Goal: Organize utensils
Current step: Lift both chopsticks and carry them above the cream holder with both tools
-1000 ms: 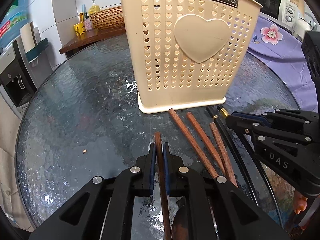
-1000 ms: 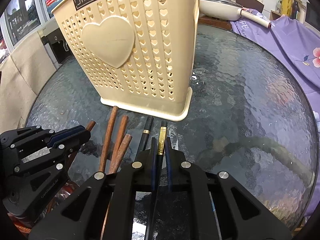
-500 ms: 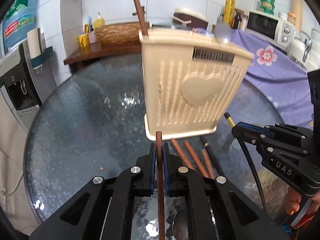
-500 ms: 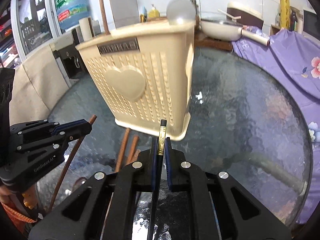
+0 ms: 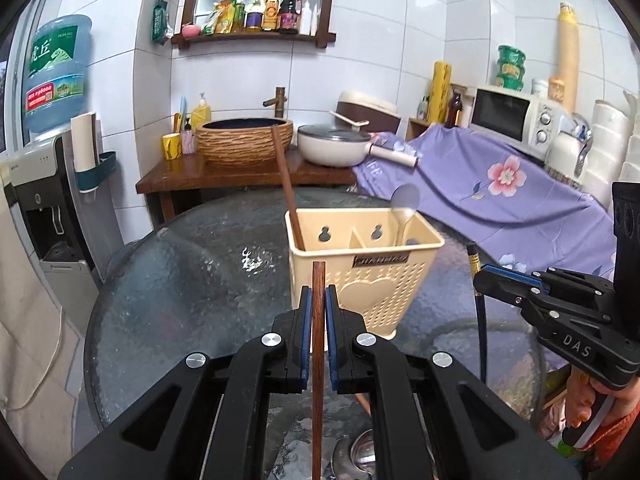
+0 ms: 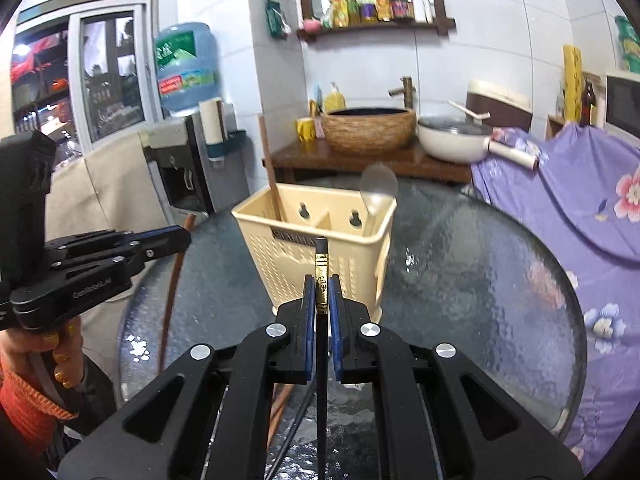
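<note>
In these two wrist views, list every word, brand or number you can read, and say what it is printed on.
"DAS": on the side of the right gripper.
"GenRobot.AI": on the side of the left gripper, small.
Dark nameplate on the cream utensil holder: blurred, unreadable.
Blue water bottle: large Chinese characters, not clearly legible.
Shelf bottles: labels too small.

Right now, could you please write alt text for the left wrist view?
The left gripper is shut on a brown wooden chopstick above a round glass table, facing a cream utensil holder that already contains one brown chopstick and a spoon. At right, the right gripper holds a black chopstick.
</note>
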A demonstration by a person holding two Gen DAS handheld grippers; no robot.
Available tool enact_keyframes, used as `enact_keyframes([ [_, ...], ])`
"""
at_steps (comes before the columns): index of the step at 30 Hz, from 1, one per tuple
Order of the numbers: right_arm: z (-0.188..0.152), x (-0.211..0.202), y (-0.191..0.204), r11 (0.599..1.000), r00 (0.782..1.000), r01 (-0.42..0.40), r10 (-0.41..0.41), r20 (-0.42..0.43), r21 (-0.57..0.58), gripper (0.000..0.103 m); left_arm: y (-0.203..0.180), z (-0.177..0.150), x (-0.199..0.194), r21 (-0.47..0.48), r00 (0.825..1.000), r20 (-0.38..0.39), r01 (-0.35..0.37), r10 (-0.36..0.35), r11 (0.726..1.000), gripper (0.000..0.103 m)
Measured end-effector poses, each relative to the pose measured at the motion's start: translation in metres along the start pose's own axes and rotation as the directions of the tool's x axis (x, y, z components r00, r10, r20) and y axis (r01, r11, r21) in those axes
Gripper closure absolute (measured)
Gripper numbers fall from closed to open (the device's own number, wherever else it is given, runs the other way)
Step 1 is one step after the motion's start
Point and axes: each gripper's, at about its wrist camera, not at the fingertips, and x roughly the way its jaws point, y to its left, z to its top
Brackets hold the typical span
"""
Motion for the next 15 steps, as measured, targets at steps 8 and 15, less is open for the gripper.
enact_keyframes([
  [8, 0.012, -0.026, 0.004, 0.999, 0.999, -0.041, 0.041, 0.018, -0.016, 0.095, 0.006, 0.008, -0.020, -0.004, 0.999, 0.028, 0.016, -0.016, 1.000, 0.096],
  [15, 0.017, -0.034, 0.001, 0.998, 0.998, -0.057, 0.058, 0.029, -0.018, 0.095, 0.012, 0.014, -0.036, -0.008, 0.998, 0.056, 0.024, -0.023, 1.000, 0.096],
])
